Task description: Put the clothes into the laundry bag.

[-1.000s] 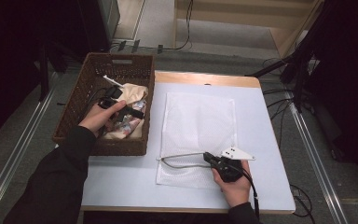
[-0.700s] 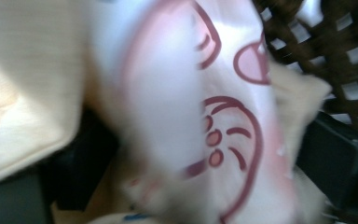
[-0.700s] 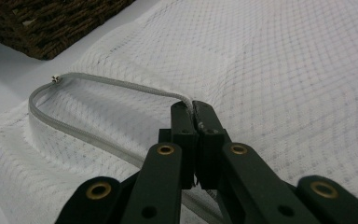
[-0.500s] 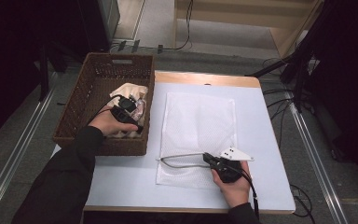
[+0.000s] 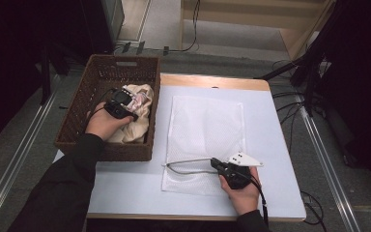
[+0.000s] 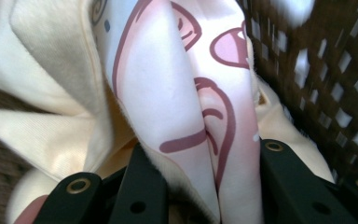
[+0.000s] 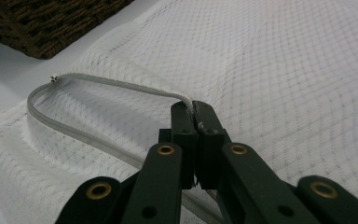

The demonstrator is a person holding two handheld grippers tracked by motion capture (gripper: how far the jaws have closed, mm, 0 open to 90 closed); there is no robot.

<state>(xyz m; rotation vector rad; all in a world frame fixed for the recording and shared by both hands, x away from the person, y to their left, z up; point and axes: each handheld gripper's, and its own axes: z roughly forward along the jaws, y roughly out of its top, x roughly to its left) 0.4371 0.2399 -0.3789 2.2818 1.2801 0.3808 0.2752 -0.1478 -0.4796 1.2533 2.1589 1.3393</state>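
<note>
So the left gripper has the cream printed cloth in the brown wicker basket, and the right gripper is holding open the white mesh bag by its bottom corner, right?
Not the corner. The right gripper is shut on the grey zipper edge of the white mesh bag, as the right gripper view shows. The left gripper does grip the cream printed cloth in the brown wicker basket.

**Black fingers pinch the zip edge of the mesh bag**

The right gripper (image 7: 194,116) has its two black fingers (image 7: 182,122) pressed together on the grey zip edge (image 7: 107,83) of the white mesh laundry bag (image 7: 279,79). The edge arcs up in a loop, holding the mouth open. A dark brown woven wicker basket (image 7: 46,23) sits top left, on the pale table (image 7: 4,65).
</note>
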